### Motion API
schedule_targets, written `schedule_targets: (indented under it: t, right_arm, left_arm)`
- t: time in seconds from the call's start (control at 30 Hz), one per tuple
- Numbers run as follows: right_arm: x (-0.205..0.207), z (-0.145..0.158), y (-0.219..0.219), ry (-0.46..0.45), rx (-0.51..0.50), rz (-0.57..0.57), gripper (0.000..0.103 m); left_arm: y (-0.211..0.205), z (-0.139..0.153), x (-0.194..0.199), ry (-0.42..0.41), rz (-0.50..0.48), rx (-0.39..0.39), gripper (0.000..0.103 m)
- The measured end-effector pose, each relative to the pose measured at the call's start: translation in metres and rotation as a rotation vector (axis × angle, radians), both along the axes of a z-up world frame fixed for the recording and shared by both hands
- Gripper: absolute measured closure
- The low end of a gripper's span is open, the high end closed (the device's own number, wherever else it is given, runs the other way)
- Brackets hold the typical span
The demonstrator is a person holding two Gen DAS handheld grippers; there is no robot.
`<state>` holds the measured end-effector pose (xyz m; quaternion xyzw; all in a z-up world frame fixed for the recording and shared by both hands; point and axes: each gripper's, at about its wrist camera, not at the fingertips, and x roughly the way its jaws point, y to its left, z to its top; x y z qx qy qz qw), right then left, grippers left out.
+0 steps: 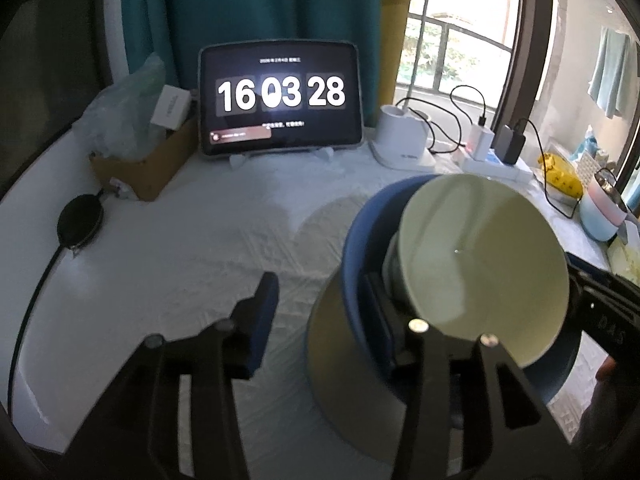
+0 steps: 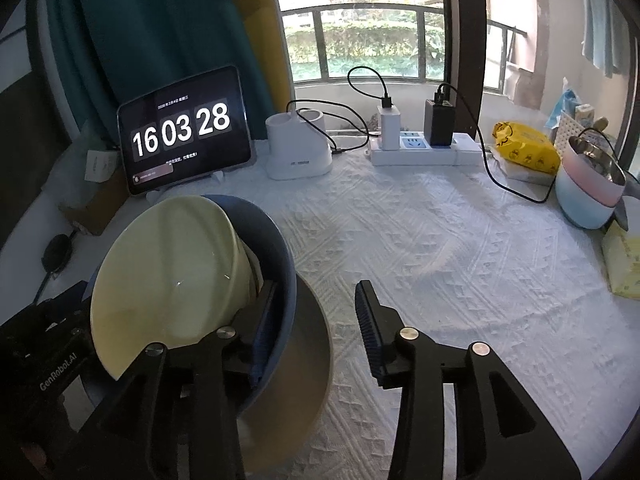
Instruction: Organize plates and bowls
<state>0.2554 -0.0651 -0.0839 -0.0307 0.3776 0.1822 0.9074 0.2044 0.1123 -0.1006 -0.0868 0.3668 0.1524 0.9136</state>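
Observation:
A pale green bowl [image 1: 480, 260] [image 2: 172, 272] leans tilted inside a blue bowl [image 1: 360, 240] [image 2: 276, 240], its opening turned toward both cameras. The blue bowl rests on a grey-beige plate [image 1: 340, 360] [image 2: 296, 392] on the white cloth. My left gripper [image 1: 320, 320] is open and straddles the stack's left edge, one finger inside the blue bowl and the other well clear outside. At the stack's right edge my right gripper [image 2: 316, 328] is open too, with its left finger inside the blue bowl and its right finger apart from the plate's rim.
At the back stand a tablet clock [image 1: 280, 96], a white lamp base [image 1: 400, 140] and a power strip [image 2: 424, 148] with cables. A cardboard box [image 1: 148, 172] sits back left. A yellow pack [image 2: 524, 148] and a pastel pot [image 2: 588, 188] are at the right.

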Motion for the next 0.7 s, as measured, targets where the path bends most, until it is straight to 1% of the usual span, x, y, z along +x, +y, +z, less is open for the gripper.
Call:
schedule_targets:
  t: [0.07,0.17,0.23,0.37,0.4,0.43,0.5,0.7]
  right_arm:
    - [-0.003,0.001,-0.001,-0.005,-0.003,0.001,0.058]
    - [-0.007,0.003,-0.003,-0.01,-0.005,0.002,0.057]
    - [-0.01,0.004,-0.005,-0.015,-0.004,0.0,0.057]
    - [-0.018,0.008,-0.009,-0.028,-0.002,-0.006,0.056]
    - [-0.019,0.009,-0.009,-0.031,-0.001,-0.006,0.056]
    - [-0.021,0.01,-0.01,-0.034,0.001,-0.007,0.056]
    - [-0.025,0.012,-0.012,-0.04,0.003,-0.008,0.055]
    - [-0.036,0.018,-0.019,-0.06,0.007,-0.015,0.055]
  left_arm:
    - [-0.001,0.003,-0.003,-0.009,0.001,0.002,0.057]
    - [-0.002,0.007,-0.009,-0.026,-0.003,0.0,0.054]
    - [-0.005,0.011,-0.013,-0.041,-0.008,0.001,0.049]
    - [-0.007,0.017,-0.02,-0.06,-0.004,0.009,0.047]
    - [-0.008,0.019,-0.022,-0.066,-0.003,0.008,0.046]
    - [-0.009,0.021,-0.024,-0.072,-0.005,0.006,0.042]
    - [-0.012,0.024,-0.027,-0.084,-0.014,0.002,0.038]
    - [-0.029,0.036,-0.038,-0.122,-0.061,0.014,0.033]
